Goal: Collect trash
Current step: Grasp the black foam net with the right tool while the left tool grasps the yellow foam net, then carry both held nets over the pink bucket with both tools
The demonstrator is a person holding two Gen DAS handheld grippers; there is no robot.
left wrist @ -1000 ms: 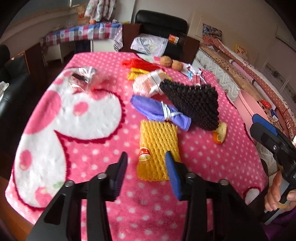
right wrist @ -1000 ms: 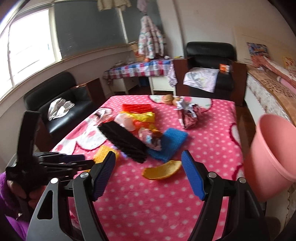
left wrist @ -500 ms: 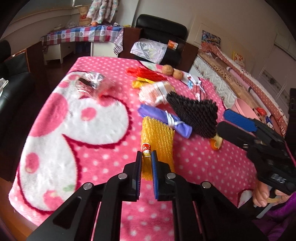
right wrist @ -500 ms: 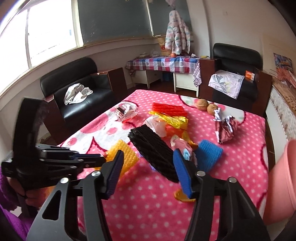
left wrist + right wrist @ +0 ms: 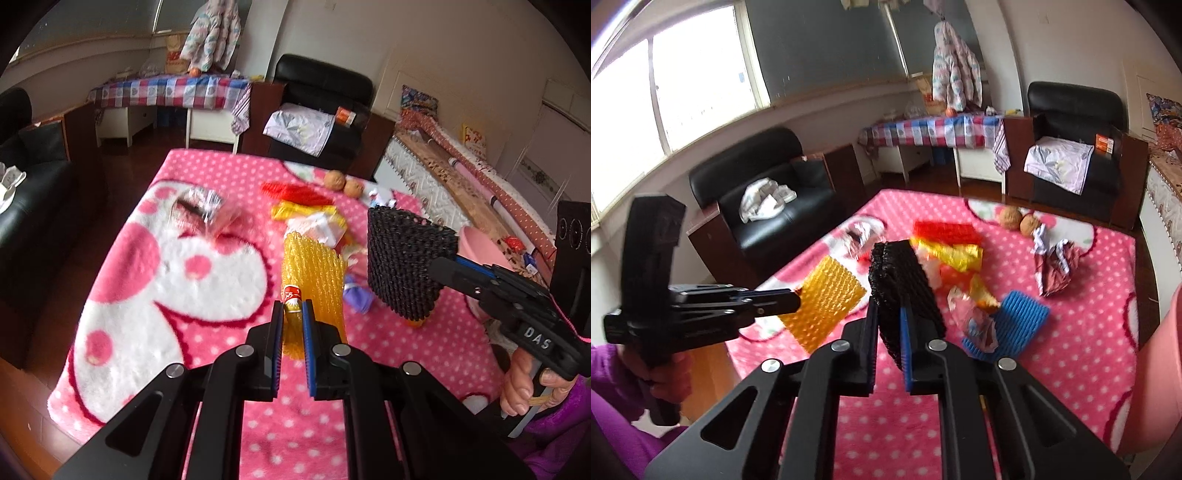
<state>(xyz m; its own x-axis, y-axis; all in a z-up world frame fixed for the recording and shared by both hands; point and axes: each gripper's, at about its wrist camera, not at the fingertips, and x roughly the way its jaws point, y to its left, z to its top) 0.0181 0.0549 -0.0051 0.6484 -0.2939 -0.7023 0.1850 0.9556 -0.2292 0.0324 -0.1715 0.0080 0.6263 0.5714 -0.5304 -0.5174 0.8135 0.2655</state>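
The yellow foam net (image 5: pixel 314 273) is clamped in the left hand-held gripper (image 5: pixel 293 325) and the black foam net (image 5: pixel 905 291) in the right hand-held gripper (image 5: pixel 888 343), both raised above the table (image 5: pixel 388 354). The pink bin (image 5: pixel 1156 376) is seen beside the table; its inside is hidden. Only the right wrist view shows the blue foam net (image 5: pixel 1012 325) lying on the table.
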